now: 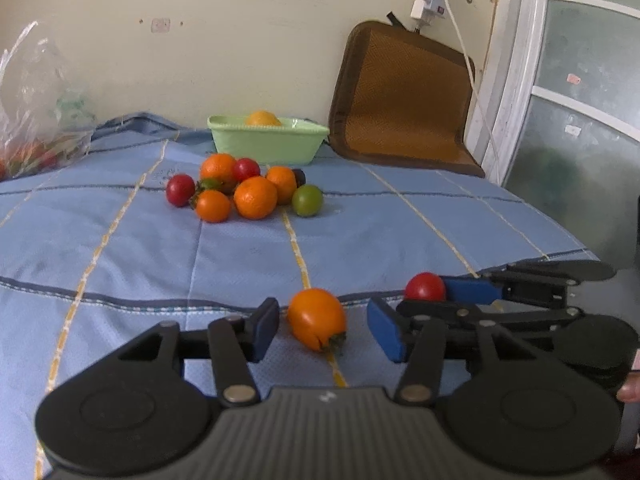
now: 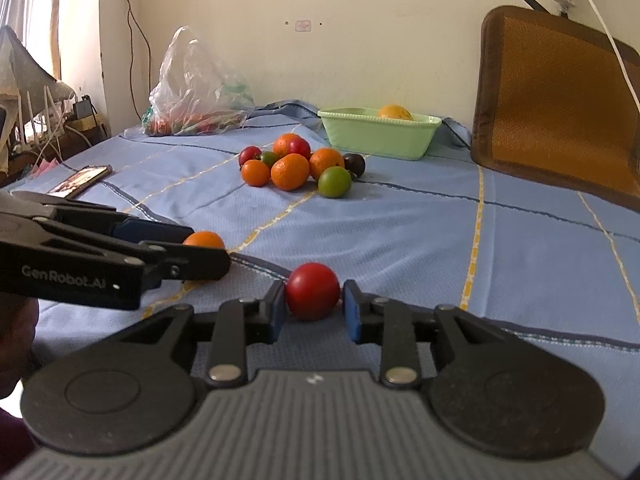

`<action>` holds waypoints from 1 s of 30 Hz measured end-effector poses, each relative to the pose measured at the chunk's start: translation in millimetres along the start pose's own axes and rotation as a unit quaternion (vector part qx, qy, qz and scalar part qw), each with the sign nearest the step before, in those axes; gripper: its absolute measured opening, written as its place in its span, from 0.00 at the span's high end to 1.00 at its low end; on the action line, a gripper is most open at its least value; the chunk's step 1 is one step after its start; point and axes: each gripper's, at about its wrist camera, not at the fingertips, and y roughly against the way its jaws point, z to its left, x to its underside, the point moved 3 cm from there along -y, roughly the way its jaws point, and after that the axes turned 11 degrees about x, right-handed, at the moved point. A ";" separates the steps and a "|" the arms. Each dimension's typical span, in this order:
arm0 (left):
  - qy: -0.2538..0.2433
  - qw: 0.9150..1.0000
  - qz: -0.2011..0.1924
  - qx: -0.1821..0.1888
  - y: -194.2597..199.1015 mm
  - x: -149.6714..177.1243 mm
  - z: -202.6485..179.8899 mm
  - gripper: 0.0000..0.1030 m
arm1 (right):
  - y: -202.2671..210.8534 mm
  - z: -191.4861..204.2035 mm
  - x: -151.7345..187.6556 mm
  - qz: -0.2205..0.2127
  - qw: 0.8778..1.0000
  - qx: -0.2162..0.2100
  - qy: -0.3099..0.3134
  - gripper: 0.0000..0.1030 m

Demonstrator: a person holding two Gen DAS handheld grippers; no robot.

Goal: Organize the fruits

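The left gripper (image 1: 323,329) stands open around an orange tomato (image 1: 317,318) lying on the blue quilted bedcover (image 1: 400,220), its pads clear on both sides, probably a sorted spot. Just beside it, the right gripper (image 2: 313,312) pinches a red tomato (image 2: 312,291). The fruit pile (image 1: 244,190) waits well apart, near a green basket (image 1: 267,141) holding 1 yellow fruit (image 1: 263,118) by the cream wall (image 1: 240,40).
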 end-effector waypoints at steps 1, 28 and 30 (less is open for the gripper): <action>0.000 1.000 0.000 -0.002 -1.1 0.9 0.8 0.54 | -0.3 0.6 0.2 -0.001 1.000 0.001 0.002 0.67; -0.020 1.000 -0.018 -0.013 1.0 6.6 1.1 0.64 | -1.6 -1.0 -0.1 -0.004 1.000 -0.001 -0.006 0.67; -0.020 1.000 -0.018 -0.014 0.7 6.4 0.9 0.64 | -2.0 -1.6 -0.5 -0.004 1.000 -0.002 -0.007 0.67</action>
